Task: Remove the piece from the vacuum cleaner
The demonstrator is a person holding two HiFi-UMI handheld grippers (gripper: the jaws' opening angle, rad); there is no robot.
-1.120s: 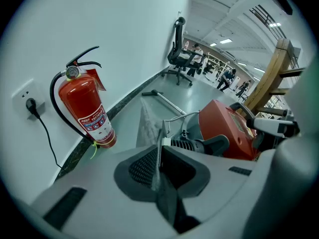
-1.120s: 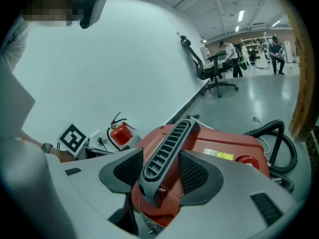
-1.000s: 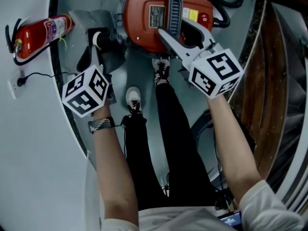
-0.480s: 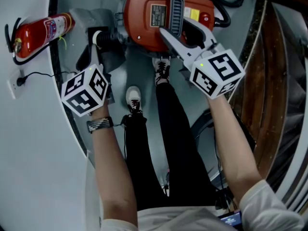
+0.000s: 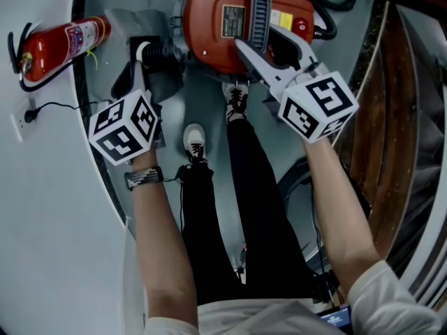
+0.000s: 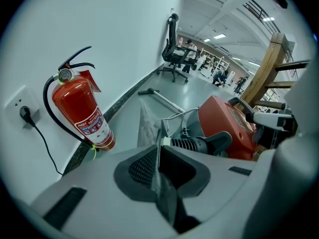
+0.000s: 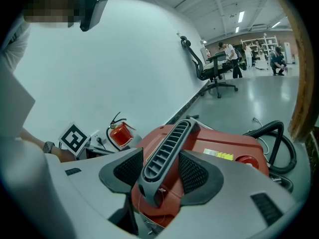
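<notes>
the vacuum is standing on the floor at 12 o'clock of the head view, just in front of the person's shoes. the right gripper is coming in from 4 o'clock, and its jaws are pressing on both sides of the grey handle on top of the red body. the right gripper view is showing the same: the handle is sitting clamped between the two pads.

the grey piece is lying at 9 o'clock of the vacuum, touching it, beside a black ribbed fitting. the left gripper is pointing down on it from 7 o'clock. in the left gripper view its jaws are standing almost together, pinching a thin edge of the piece, with the fitting and the vacuum at 2 o'clock behind. an extinguisher is lying by the wall at 10 o'clock, well apart from the piece.
</notes>
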